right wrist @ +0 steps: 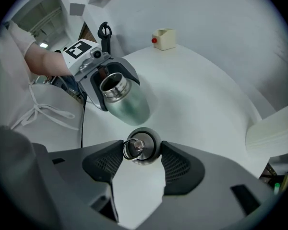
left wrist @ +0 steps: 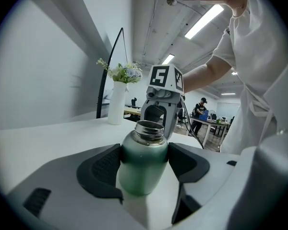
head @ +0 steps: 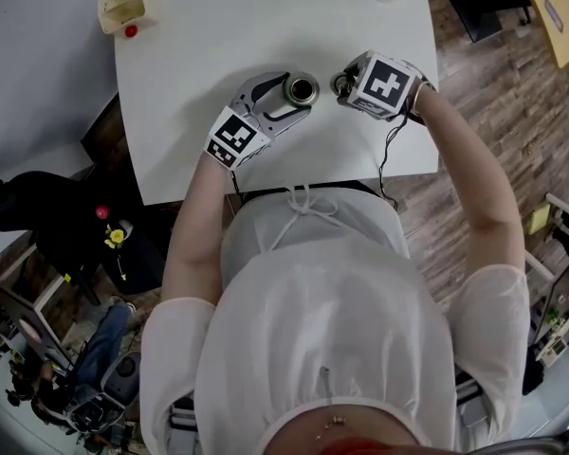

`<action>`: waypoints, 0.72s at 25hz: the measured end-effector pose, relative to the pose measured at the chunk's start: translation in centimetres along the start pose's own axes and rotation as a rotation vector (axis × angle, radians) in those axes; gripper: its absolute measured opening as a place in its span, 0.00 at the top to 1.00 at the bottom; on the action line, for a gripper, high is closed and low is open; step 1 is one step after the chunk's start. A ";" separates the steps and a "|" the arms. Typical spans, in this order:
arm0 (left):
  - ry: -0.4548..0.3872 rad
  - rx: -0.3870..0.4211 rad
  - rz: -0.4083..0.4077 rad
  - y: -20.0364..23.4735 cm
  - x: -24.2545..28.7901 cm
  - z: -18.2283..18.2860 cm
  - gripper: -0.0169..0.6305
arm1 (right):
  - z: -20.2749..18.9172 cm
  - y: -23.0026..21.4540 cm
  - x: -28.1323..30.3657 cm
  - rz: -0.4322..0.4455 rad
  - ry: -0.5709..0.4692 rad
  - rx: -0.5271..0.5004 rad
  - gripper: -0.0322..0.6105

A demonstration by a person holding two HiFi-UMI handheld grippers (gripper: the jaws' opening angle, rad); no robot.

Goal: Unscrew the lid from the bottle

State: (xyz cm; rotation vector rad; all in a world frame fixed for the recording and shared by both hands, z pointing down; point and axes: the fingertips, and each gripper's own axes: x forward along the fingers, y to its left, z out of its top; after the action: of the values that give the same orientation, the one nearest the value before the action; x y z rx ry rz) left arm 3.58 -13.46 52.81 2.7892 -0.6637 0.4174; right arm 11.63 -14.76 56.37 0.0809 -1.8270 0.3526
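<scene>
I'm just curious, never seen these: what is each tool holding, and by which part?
The left tool grips the green bottle by the sides of its body. The right tool grips the lid, off the bottle, by its rim.

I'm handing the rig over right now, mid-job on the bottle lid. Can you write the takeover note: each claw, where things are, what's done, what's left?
Left claw: shut on the green bottle, pads on both sides of its body, bottle upright.
Right claw: shut on the lid, pointing steeply down over the white table, just right of the bottle.
Done: the lid is off and the bottle's metal mouth is open.
Left: probably only to set the lid on the table beside the bottle, open the right claw, then release the bottle. Whether the lid already touches the table cannot be told.
</scene>
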 end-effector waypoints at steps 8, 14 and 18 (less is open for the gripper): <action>0.009 0.025 -0.001 0.0 0.0 -0.1 0.47 | -1.0 -0.5 3.6 0.029 -0.011 0.082 0.54; 0.003 0.019 -0.002 0.0 0.1 -0.1 0.46 | -1.2 -0.5 4.2 0.065 -0.038 0.153 0.54; 0.004 0.021 0.008 0.0 0.1 -0.1 0.46 | -0.9 -0.6 3.9 0.065 -0.094 0.184 0.49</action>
State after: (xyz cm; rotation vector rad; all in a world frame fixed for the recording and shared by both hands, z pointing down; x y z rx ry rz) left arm 3.65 -13.47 52.91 2.8053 -0.6735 0.4336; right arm 11.49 -14.62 60.42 0.1679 -1.8893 0.5705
